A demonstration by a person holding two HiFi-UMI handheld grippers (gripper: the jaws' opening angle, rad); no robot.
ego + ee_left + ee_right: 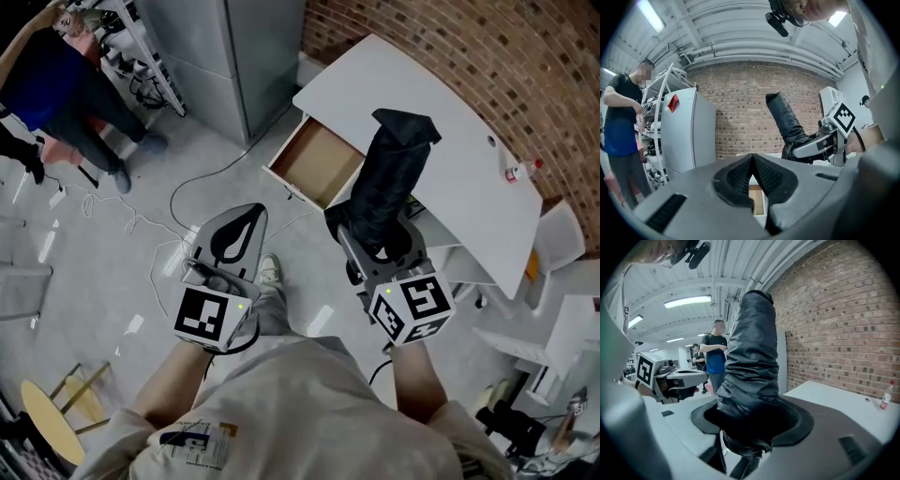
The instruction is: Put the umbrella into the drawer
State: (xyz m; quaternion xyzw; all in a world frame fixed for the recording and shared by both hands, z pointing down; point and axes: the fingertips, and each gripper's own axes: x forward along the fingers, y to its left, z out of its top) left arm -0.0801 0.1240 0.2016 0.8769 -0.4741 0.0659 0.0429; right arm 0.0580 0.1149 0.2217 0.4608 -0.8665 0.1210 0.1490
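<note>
- Right tool (379,242) is clenched around the lower end of the black sleeved umbrella (394,169), which sticks up out of its jaws
- Left tool (251,217) is clamped shut with nothing in it
- The wooden drawer (317,161) stands pulled open under the white tabletop (450,131), the umbrella held outside it, just to its right

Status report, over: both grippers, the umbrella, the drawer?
Left gripper shut, empty. Right gripper shut on black umbrella. Drawer open, bare inside; nothing seen blocking it.
</note>
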